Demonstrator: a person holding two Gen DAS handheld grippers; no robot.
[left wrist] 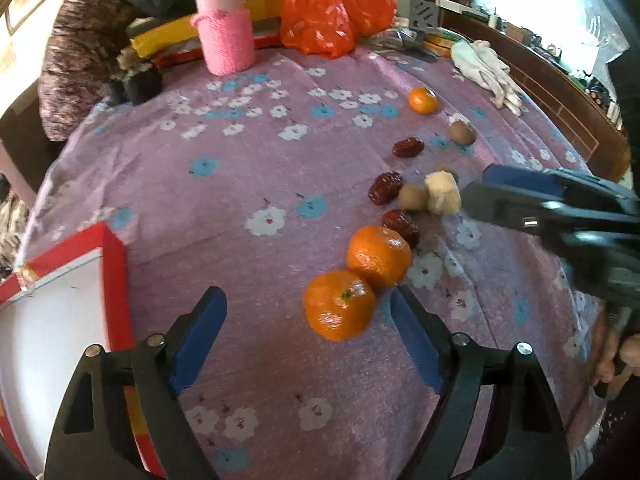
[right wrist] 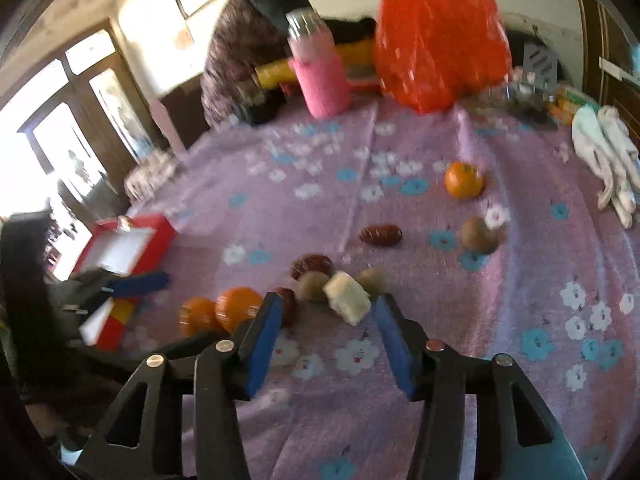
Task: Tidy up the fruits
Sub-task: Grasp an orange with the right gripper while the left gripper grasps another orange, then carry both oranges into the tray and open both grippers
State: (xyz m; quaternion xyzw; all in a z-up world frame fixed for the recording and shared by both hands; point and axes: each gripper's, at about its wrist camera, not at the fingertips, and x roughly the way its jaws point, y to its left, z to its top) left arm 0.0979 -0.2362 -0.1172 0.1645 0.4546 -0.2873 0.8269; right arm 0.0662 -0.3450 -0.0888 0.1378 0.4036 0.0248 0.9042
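Fruit lies scattered on a purple flowered cloth (left wrist: 248,176). Two mandarins (left wrist: 340,310) (left wrist: 378,255) touch each other just ahead of my open left gripper (left wrist: 308,308), the nearer one close to its right finger. Red dates (left wrist: 385,187), small brown kiwis (left wrist: 413,197) and a pale cake-like block (left wrist: 442,193) lie beyond. A third mandarin (left wrist: 422,100) sits farther back. My right gripper (right wrist: 326,312) is open, its fingers just short of the pale block (right wrist: 347,297). It also shows in the left wrist view (left wrist: 476,192).
A red box with white inside (left wrist: 60,312) stands at the left, also in the right wrist view (right wrist: 128,248). A pink knitted bottle (left wrist: 226,28), an orange plastic bag (left wrist: 336,4) and white gloves (left wrist: 488,68) sit at the back. A person sits behind the table.
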